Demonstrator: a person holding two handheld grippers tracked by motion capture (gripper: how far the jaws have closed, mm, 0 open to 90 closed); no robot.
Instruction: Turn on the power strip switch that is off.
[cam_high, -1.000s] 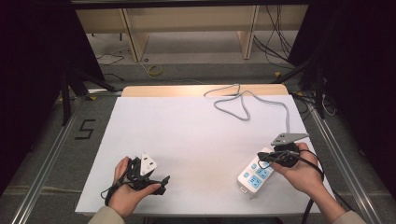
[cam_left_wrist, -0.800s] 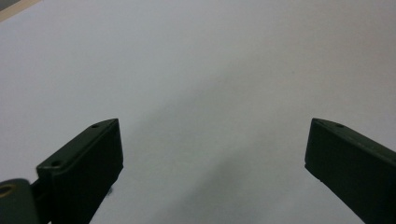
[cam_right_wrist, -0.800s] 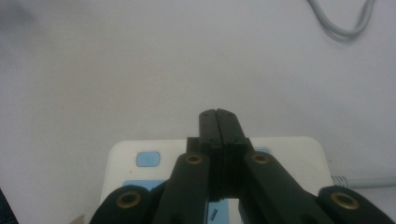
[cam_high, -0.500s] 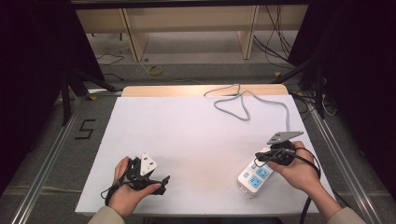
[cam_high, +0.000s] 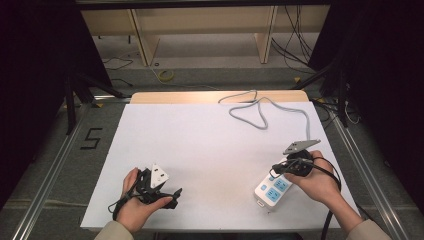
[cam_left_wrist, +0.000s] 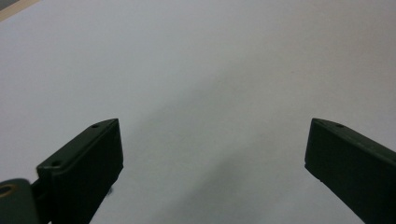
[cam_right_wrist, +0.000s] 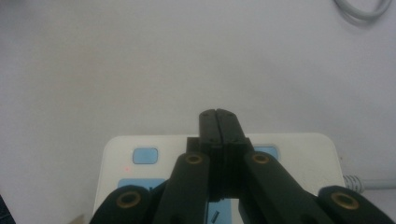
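Right gripper (cam_right_wrist: 218, 114): jaws pressed flat together with nothing between them, tips poised over the far end of the white power strip (cam_right_wrist: 140, 182), between its two pale blue buttons (cam_right_wrist: 144, 155); whether the tips touch the casing cannot be told from the right gripper view. Left gripper (cam_left_wrist: 212, 149): jaws spread wide, nothing between them, bare white table cover (cam_left_wrist: 196, 70) beneath. In the high view the power strip (cam_high: 272, 189) lies in the lower right of the frame, angled, under the right gripper (cam_high: 280, 169) and just ahead of the right hand (cam_high: 317, 181); the left gripper (cam_high: 159, 186) sits at lower left in the left hand (cam_high: 134, 207), well apart from the strip. The strip's grey cord (cam_high: 260, 112) runs from its far end up the right side and loops at upper centre near the table edge. Assessment of handling: the strip appears to be a rigid plastic body, light to moderate in weight, smooth-faced and therefore liable to slide on the cover if pushed rather than gripped. Its buttons should yield to a closed-tip press from above. For lifting, the best purchase is judged to be across the long side walls near mid-length, not the socket face. The cord is flexible and will drag and resist, so the body may twist if taken at one end.
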